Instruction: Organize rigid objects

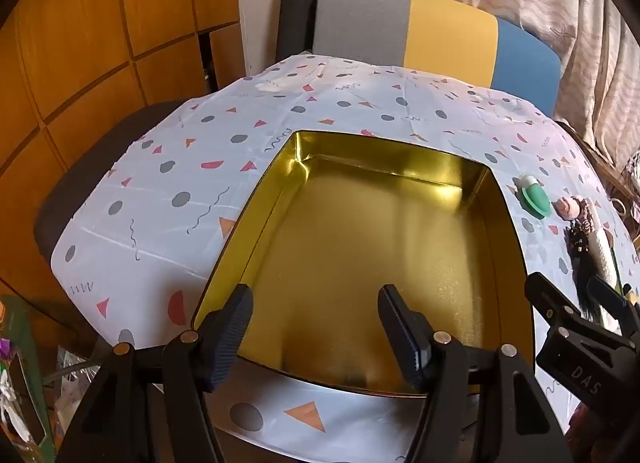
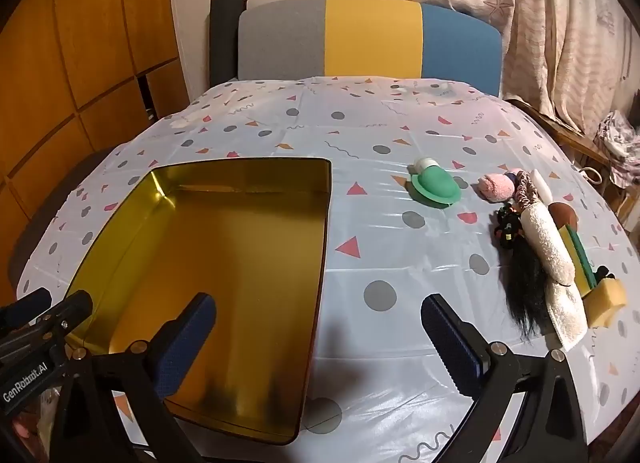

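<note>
Gold inside, the empty tin [image 2: 224,263] sits on the table [image 2: 360,135]'s left half, with a green cap [image 2: 434,187], pink ball [image 2: 496,187], black hairpiece [image 2: 524,283], towel roll [image 2: 548,247] and sponge [image 2: 604,301] clustered to its right. Left claw [image 1: 316,327] hangs over the tin, prongs apart and holding nothing. Right claw [image 2: 320,339] straddles the tin's right wall, prongs spread wide, also holding nothing.
</note>
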